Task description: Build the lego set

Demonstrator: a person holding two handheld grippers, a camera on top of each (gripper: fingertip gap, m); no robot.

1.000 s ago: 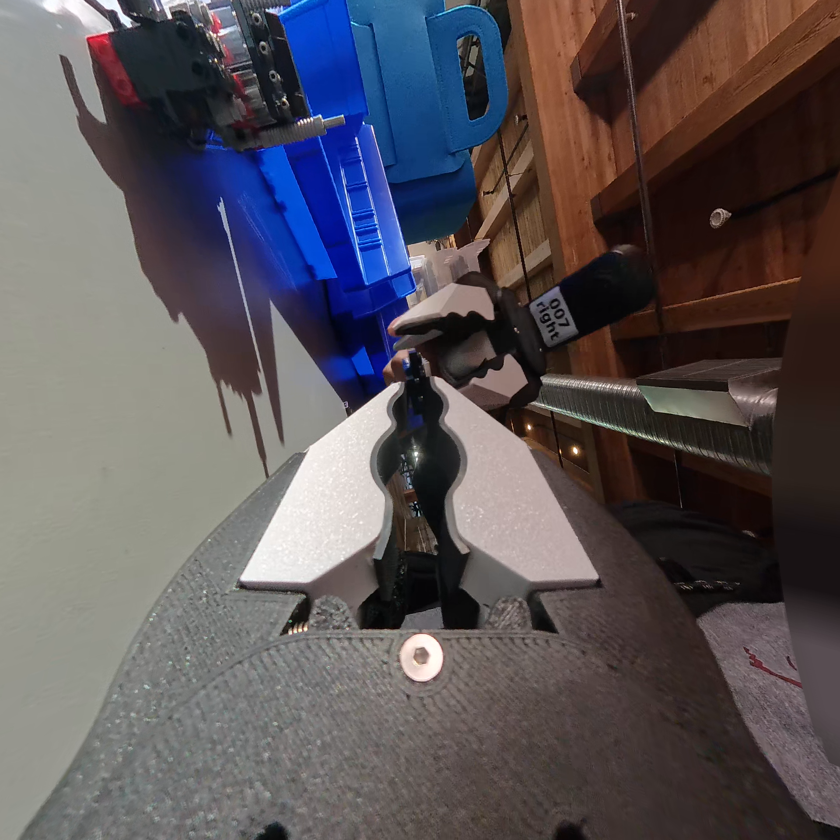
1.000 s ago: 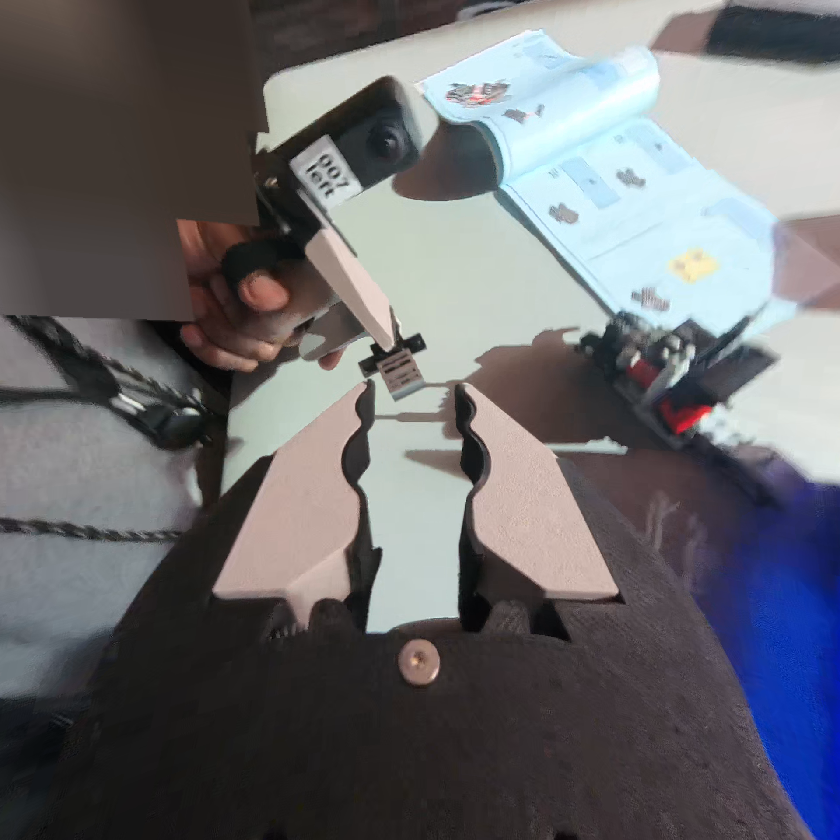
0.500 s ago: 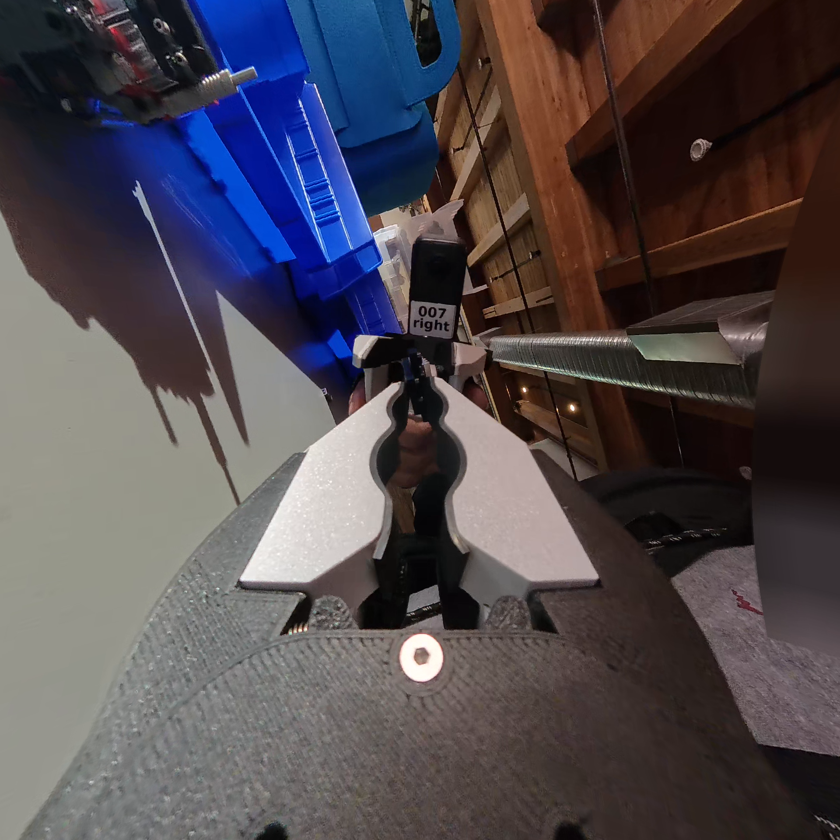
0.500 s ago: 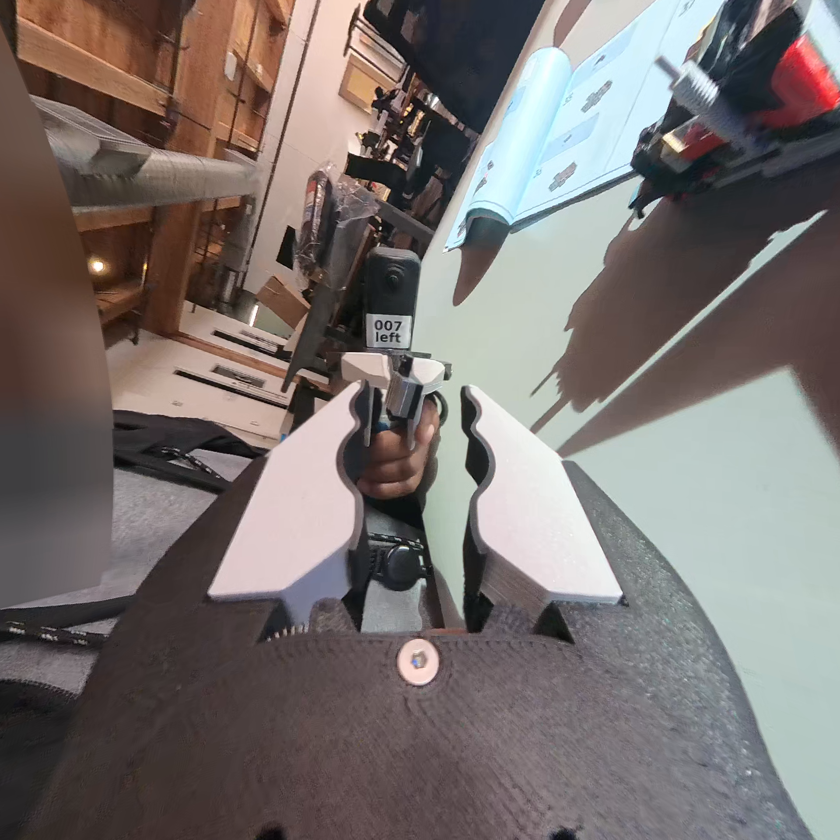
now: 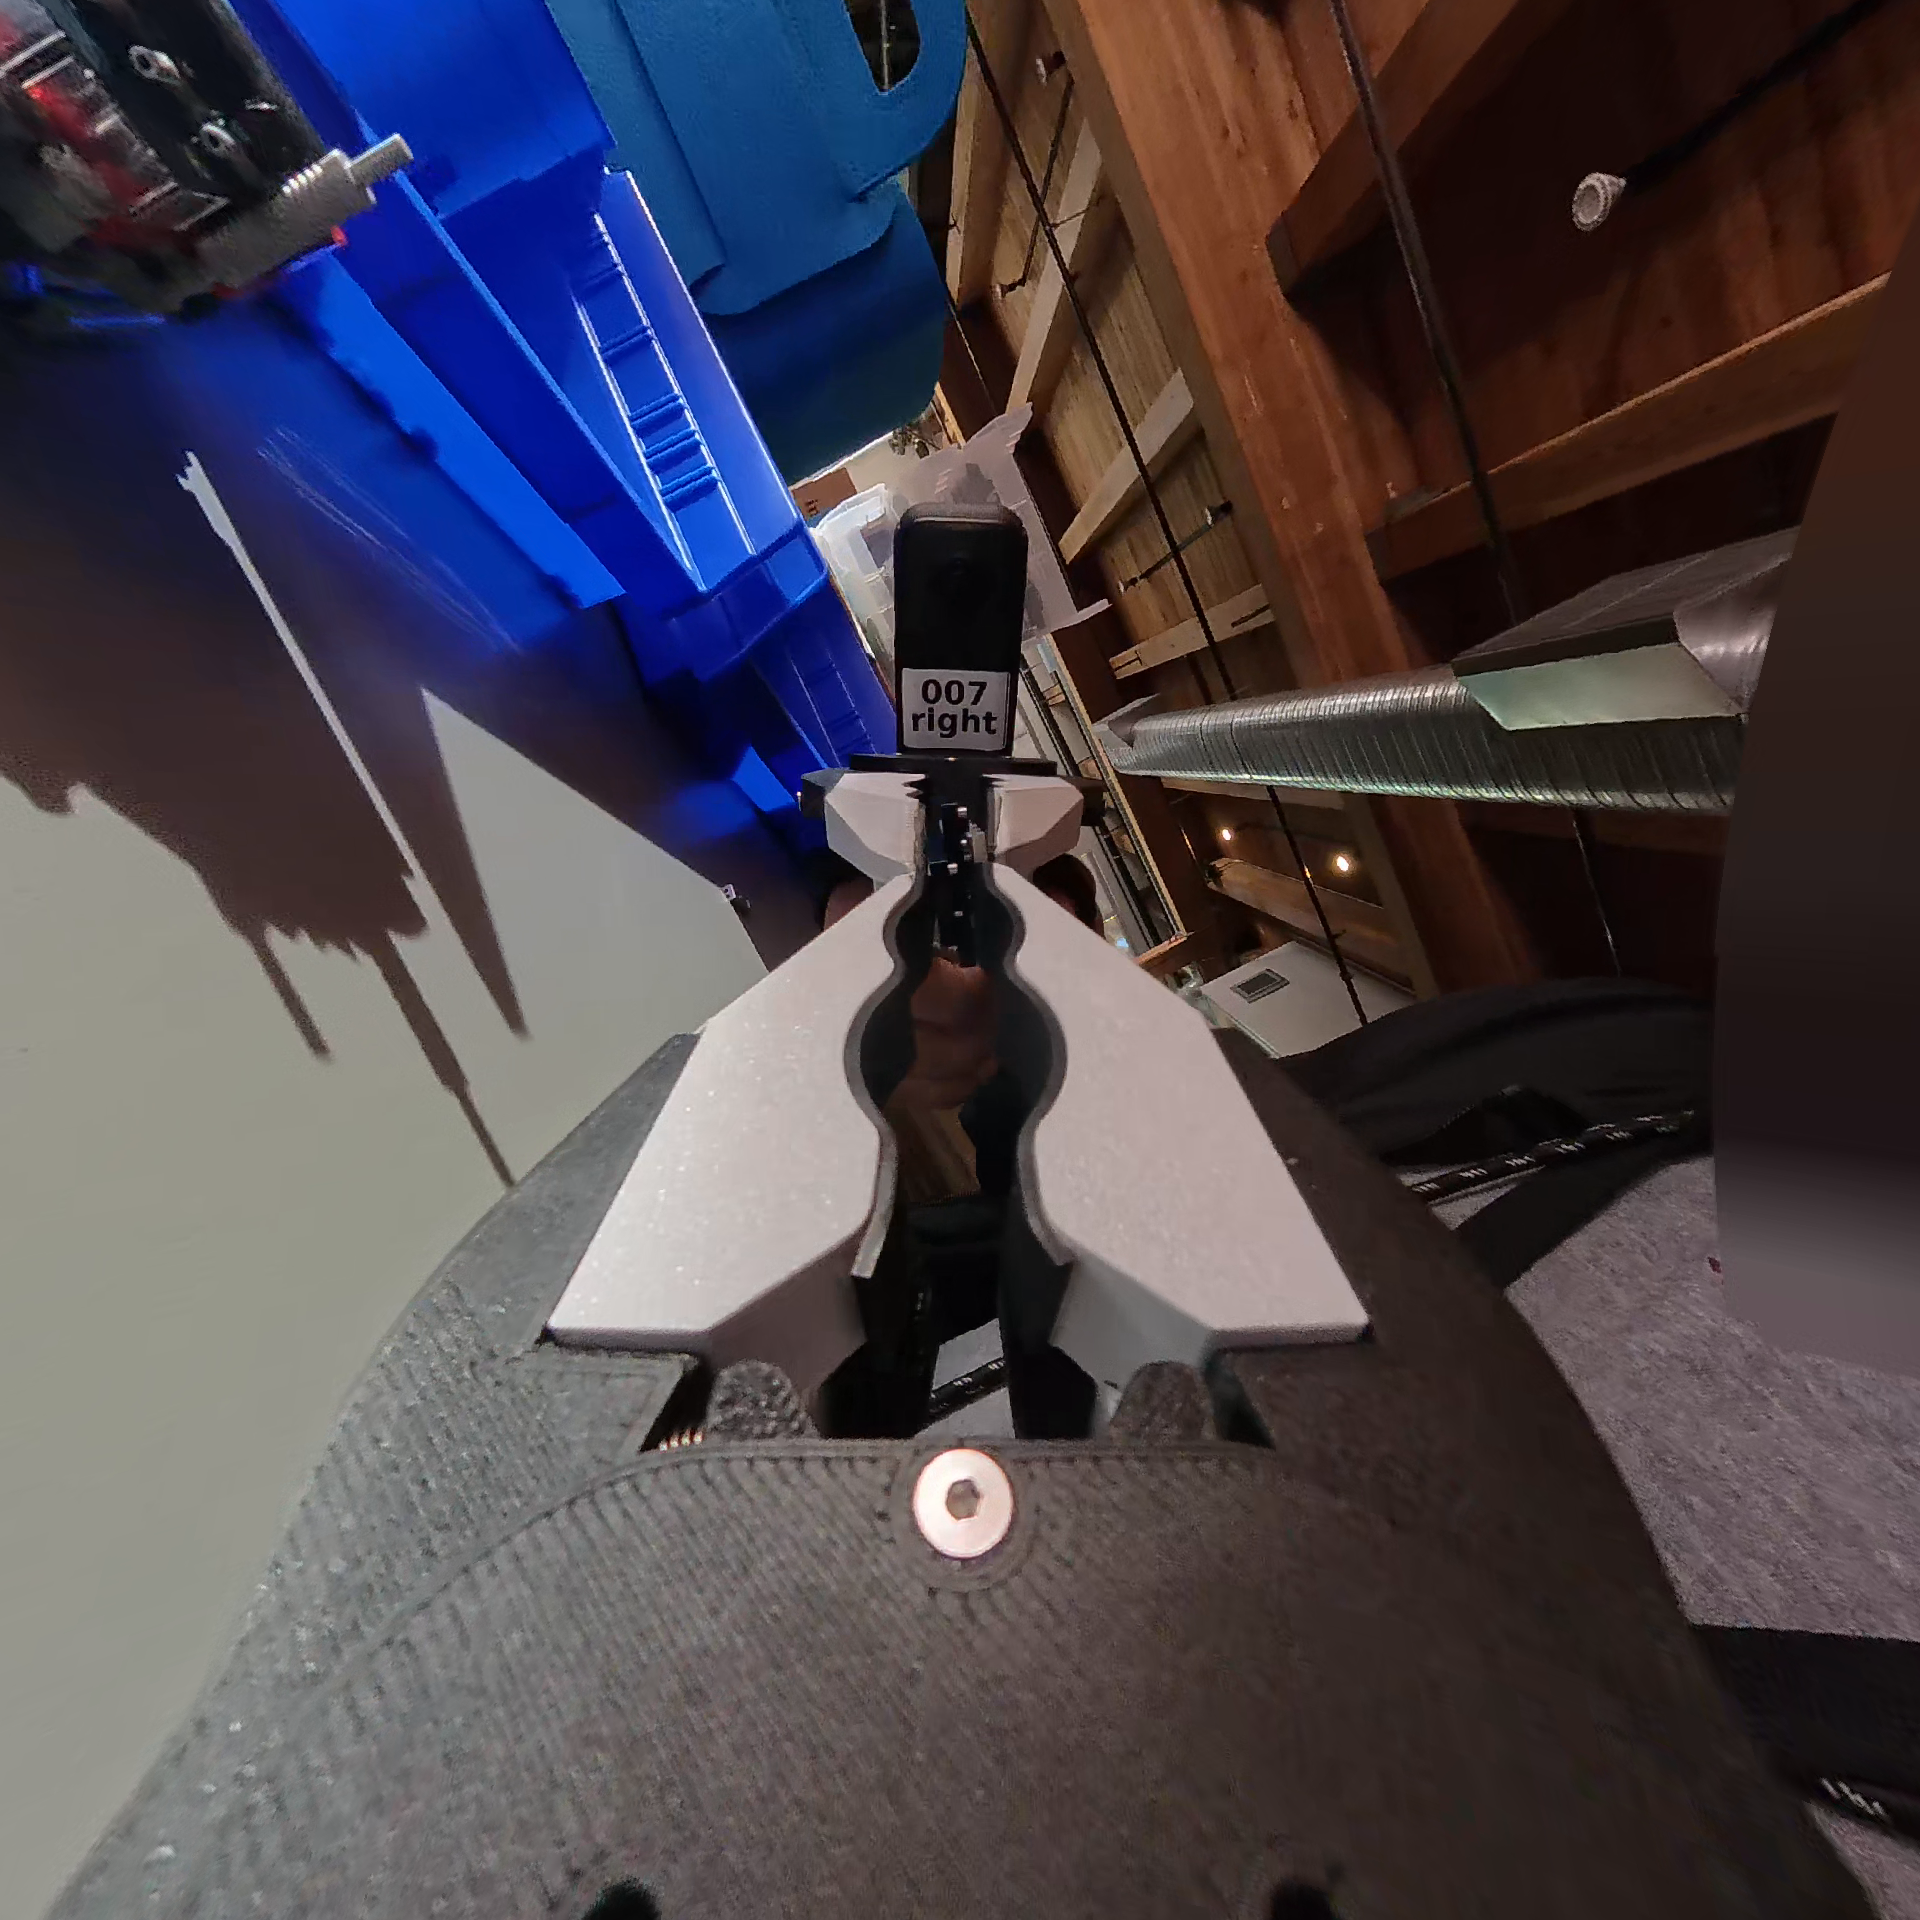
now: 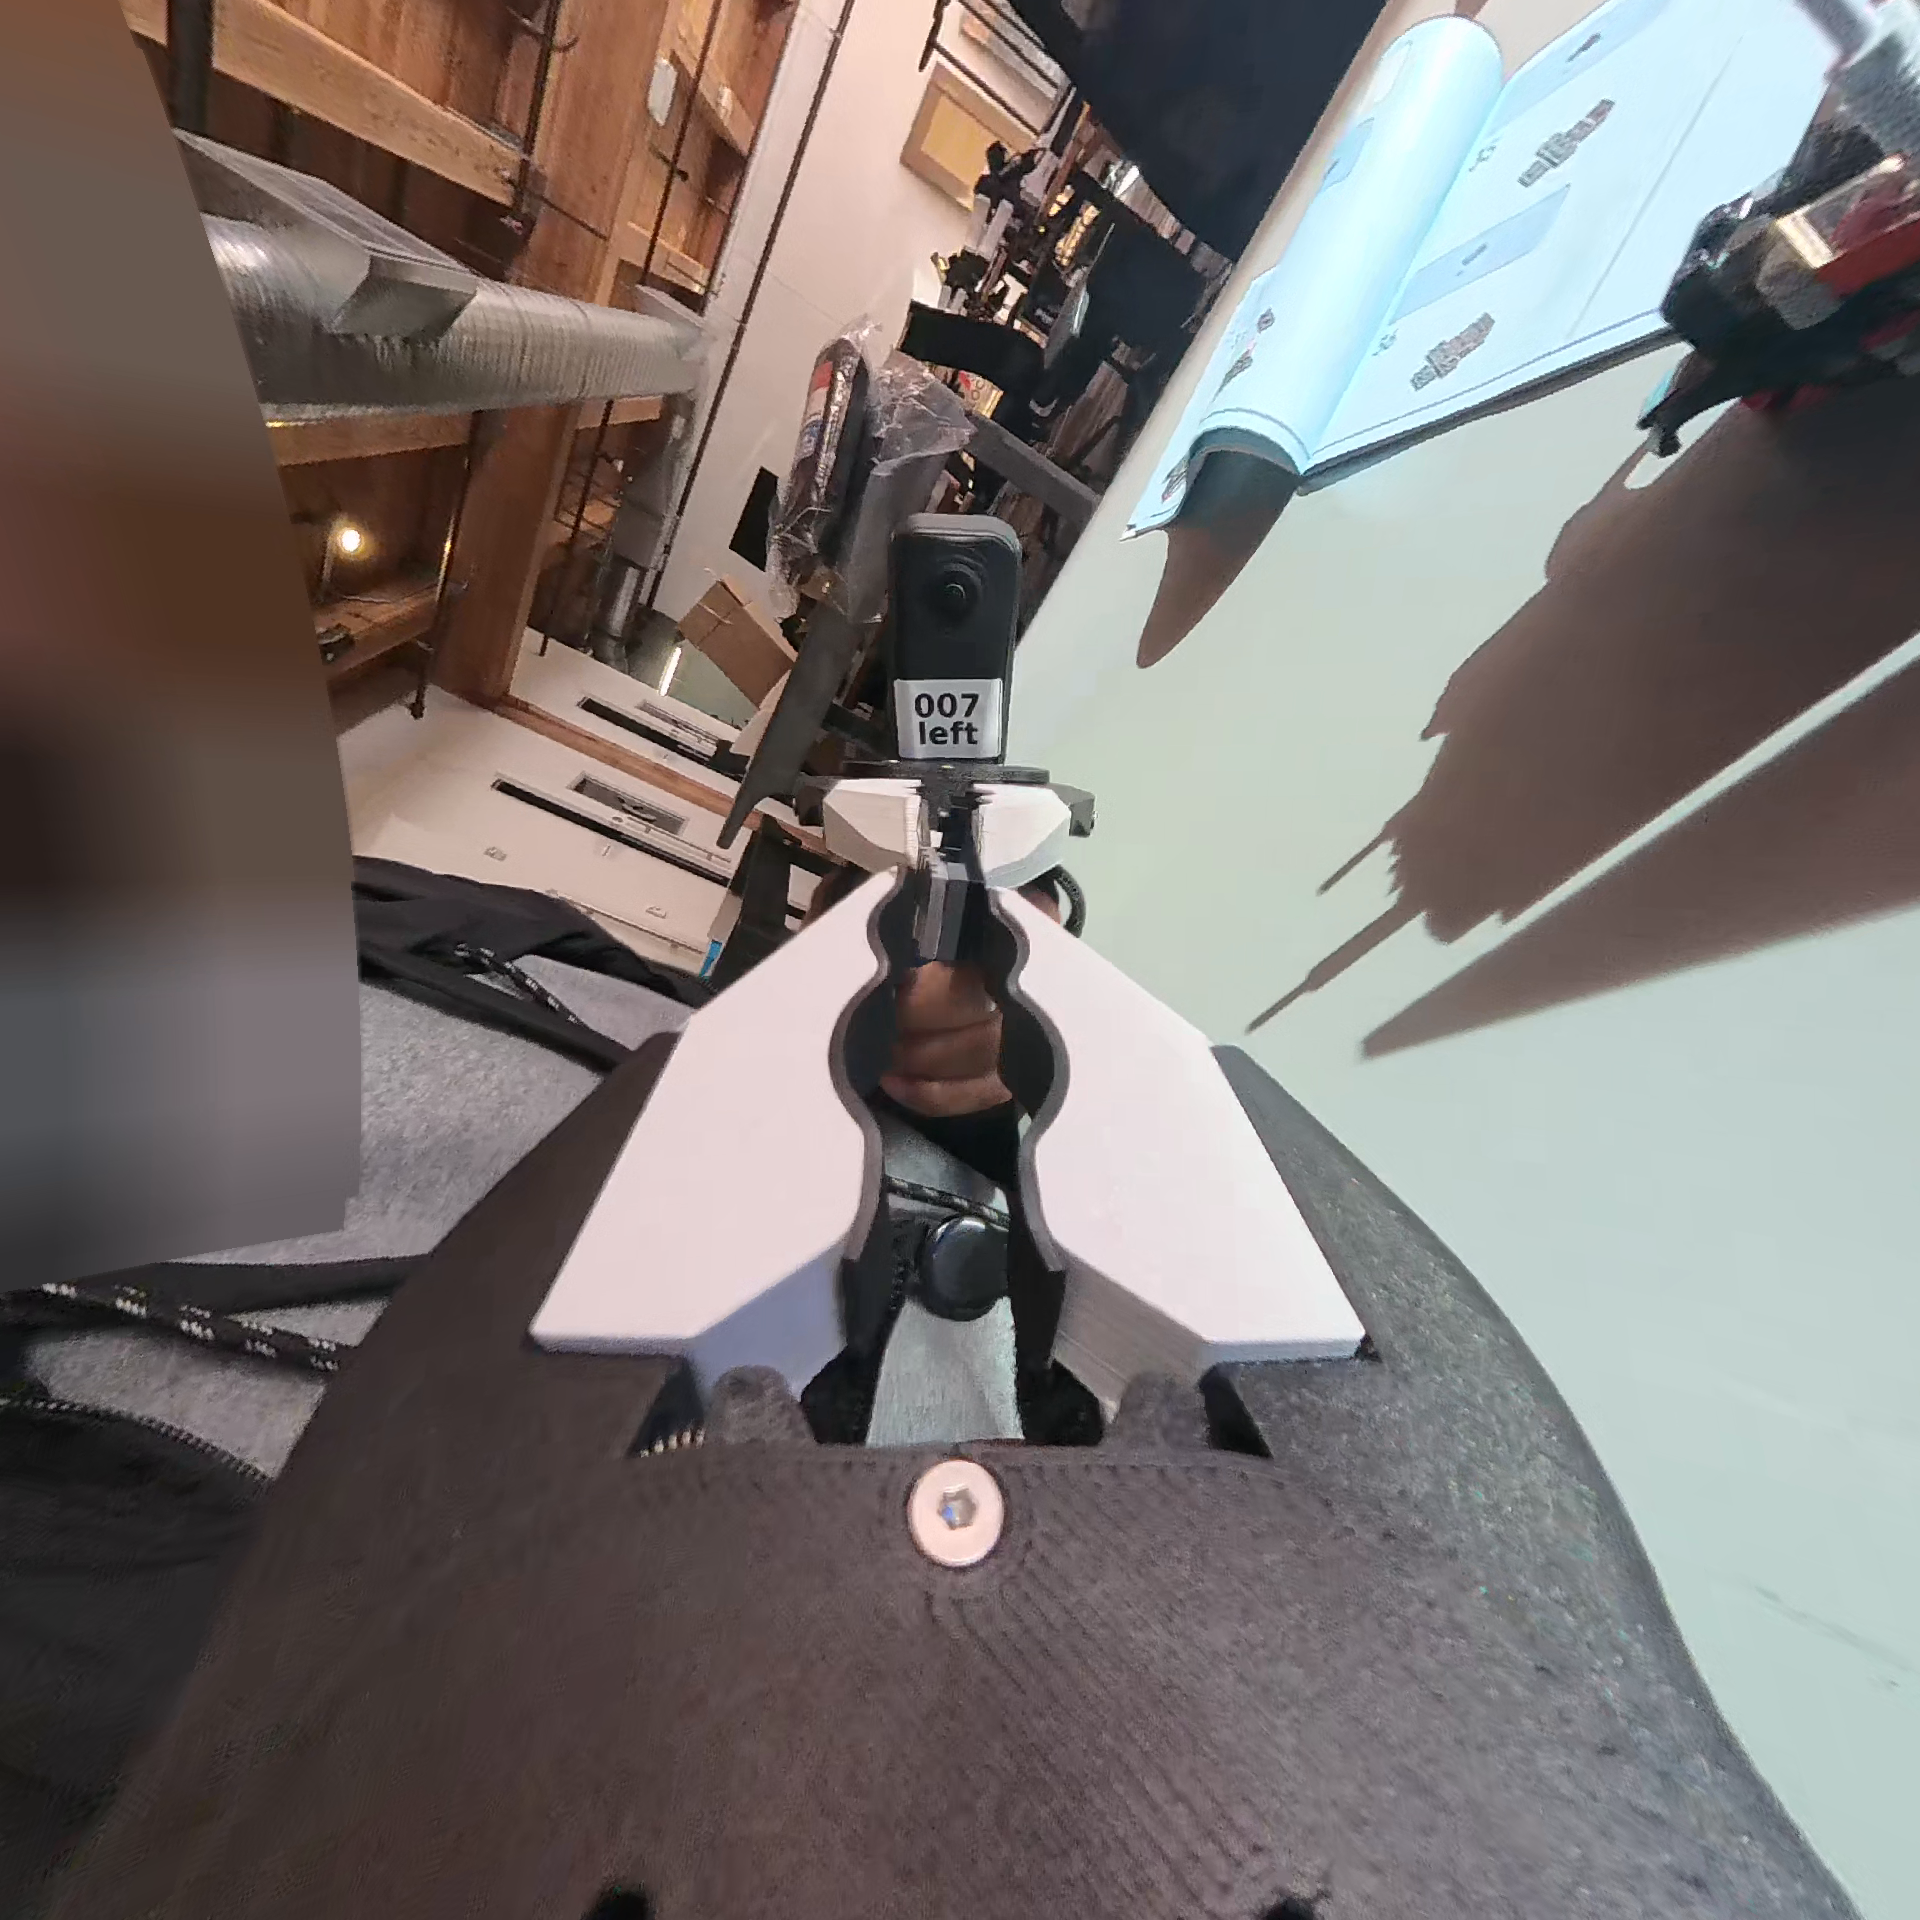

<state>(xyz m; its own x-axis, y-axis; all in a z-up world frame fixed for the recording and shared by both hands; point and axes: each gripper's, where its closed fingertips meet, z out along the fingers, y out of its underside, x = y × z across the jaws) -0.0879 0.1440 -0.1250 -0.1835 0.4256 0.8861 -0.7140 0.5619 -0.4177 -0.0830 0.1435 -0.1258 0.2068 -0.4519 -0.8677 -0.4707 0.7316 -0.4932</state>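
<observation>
My left gripper (image 5: 951,891) is shut on a small black and grey lego piece (image 5: 953,868), held in the air beside the pale table (image 5: 208,1195). My right gripper (image 6: 948,891) faces it tip to tip and is shut on the same piece (image 6: 940,920). Each gripper also shows in the other's view: the right one in the left wrist view (image 5: 951,826), the left one in the right wrist view (image 6: 948,831). The partly built black, red and grey lego model (image 5: 156,135) stands on the table and also shows in the right wrist view (image 6: 1818,270).
Blue plastic bins (image 5: 540,343) stand on the table behind the model. An open light-blue instruction booklet (image 6: 1455,239) lies past the model. A silver duct (image 5: 1403,727) and wooden shelving (image 5: 1507,364) are behind. The person's grey and black clothing (image 6: 499,1091) is below the grippers. The tips of both grippers are at nearly the same place.
My right gripper has swung round to face the left one, moved in and shut on the piece the left one holds. The left gripper turned a little and kept its grip.
</observation>
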